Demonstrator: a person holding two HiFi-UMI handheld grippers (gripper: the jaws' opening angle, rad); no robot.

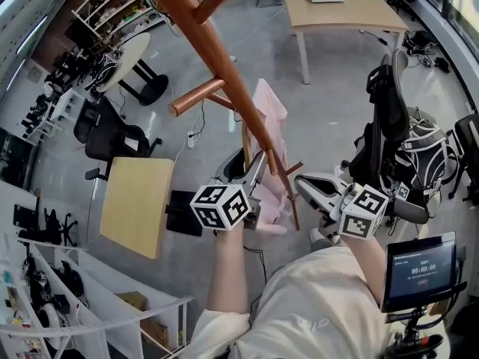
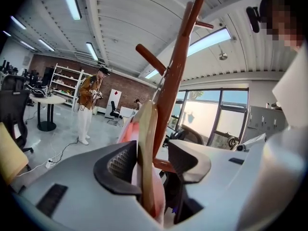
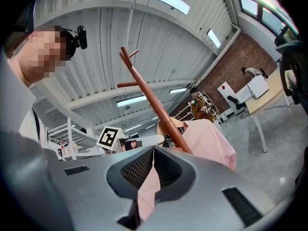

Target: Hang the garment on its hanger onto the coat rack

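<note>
L gripper (image 2: 151, 160) fingers wide, wooden hanger (image 2: 147, 138) standing upright betw. them, long axis running up the frame, coat rack (image 2: 174, 76) pole just behind. R gripper (image 3: 153, 165) fingers pinched on a fold of the pink garment (image 1: 268, 114), mid-frame beside the pole. Hook on a peg? Can't tell. Grey floor (image 1: 329, 118) below, open office, tabletop (image 1: 352, 10) upper right.

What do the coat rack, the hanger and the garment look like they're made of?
Coat rack: likely wood, with a glossy reddish-brown varnish and rounded pegs.
Hanger: seemingly pale, unpainted wood, flat with a smooth edge.
Garment: thin pink cloth, perhaps cotton; it folds and drapes softly.
</note>
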